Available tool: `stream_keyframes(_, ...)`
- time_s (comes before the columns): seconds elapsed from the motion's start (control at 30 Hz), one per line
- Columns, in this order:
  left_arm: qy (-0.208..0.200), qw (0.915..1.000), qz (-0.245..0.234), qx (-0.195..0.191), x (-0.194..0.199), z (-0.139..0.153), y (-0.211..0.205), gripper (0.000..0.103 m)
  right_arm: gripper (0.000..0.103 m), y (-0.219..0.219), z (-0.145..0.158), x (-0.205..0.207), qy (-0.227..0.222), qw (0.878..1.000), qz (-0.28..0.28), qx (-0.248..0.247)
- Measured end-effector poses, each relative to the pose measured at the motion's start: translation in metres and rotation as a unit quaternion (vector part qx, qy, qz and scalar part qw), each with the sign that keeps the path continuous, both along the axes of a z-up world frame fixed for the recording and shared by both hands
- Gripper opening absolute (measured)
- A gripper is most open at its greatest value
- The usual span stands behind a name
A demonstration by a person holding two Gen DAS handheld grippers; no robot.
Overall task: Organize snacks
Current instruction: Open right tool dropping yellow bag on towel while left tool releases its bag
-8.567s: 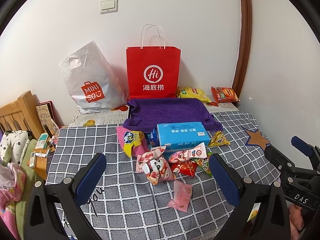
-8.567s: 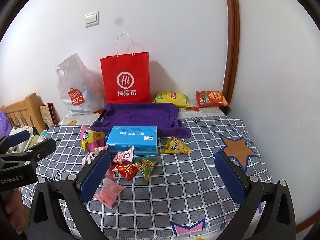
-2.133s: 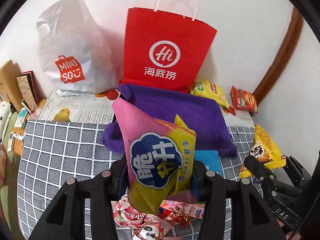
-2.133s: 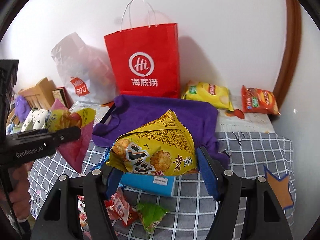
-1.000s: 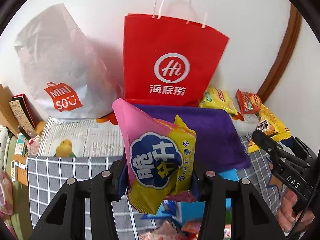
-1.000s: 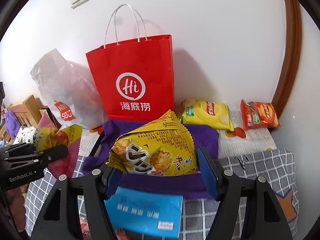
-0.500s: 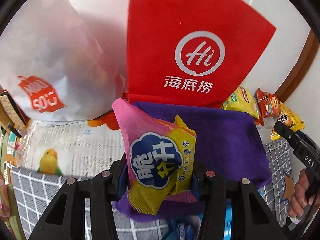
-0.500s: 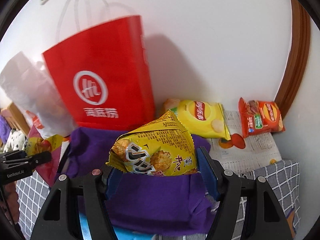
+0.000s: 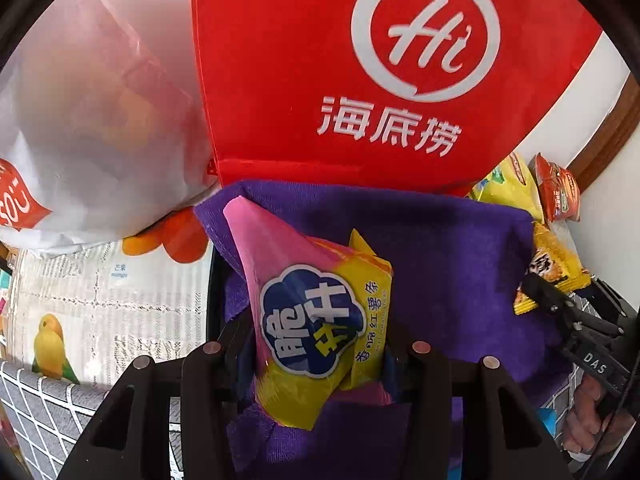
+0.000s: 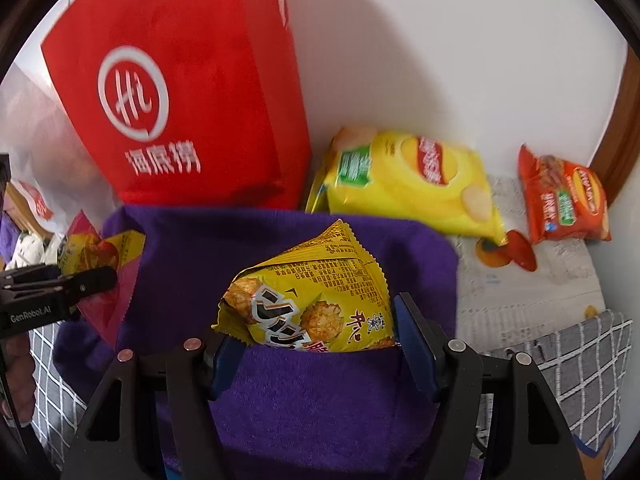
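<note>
My left gripper is shut on a pink and yellow snack bag with a blue cloud label, held over the left part of a purple cloth. My right gripper is shut on a yellow rice-cracker bag, held over the same purple cloth near its right side. Each gripper shows in the other view: the right one at the right edge, the left one at the left edge. A red paper bag stands close behind the cloth.
A white plastic shopping bag leans left of the red bag. A yellow chip bag and an orange chip bag lie on newspaper by the wall at the right. Grey checked bedding lies nearer me.
Both grippers have moved forward and down toward the purple cloth and red bag, each still holding its snack bag. The red bag now fills much more of both views.
</note>
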State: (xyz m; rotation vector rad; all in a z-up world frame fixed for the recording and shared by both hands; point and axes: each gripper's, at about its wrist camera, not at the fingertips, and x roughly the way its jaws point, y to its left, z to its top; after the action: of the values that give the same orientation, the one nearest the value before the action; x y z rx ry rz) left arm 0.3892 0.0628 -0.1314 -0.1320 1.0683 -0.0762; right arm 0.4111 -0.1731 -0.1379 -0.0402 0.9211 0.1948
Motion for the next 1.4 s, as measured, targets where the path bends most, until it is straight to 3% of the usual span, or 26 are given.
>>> stream_keyframes(0.43, 0.020, 0.9997, -0.013, 0.006, 0.011, -0.020, -0.016, 0.048, 0.070, 0.001, -0.027, 0.011, 0.046, 0.999, -0.004, 0.000)
stream_keyframes(0.63, 0.022, 0.9994, -0.024, 0.010, 0.012, -0.022, -0.022, 0.048, 0.080, 0.004, -0.028, 0.013, 0.061, 0.998, -0.004, -0.004)
stream_keyframes(0.73, 0.025, 0.9993, -0.029, -0.001, 0.014, -0.022, -0.024, 0.059, 0.085, 0.005, -0.020, 0.010, 0.046, 0.999, 0.003, -0.001)
stream_keyframes(0.8, 0.019, 0.9992, -0.032, -0.015, 0.013, -0.019, -0.023, 0.073, 0.087, 0.007, -0.011, 0.005, 0.031, 1.000, 0.004, 0.004)
stream_keyframes(0.87, 0.012, 0.9991, -0.034, -0.022, 0.011, -0.014, -0.020, 0.078, 0.087, 0.009, -0.002, 0.000, 0.018, 1.000, 0.013, 0.011)
stream_keyframes(1.27, -0.019, 0.9984, -0.051, -0.019, -0.007, 0.013, -0.026, 0.081, 0.088, 0.007, 0.034, -0.016, -0.033, 0.999, -0.007, 0.006)
stream_keyframes(1.4, -0.025, 0.9980, -0.051, -0.028, -0.010, 0.019, -0.022, 0.090, 0.088, 0.001, 0.044, -0.025, -0.046, 0.998, -0.008, 0.029)
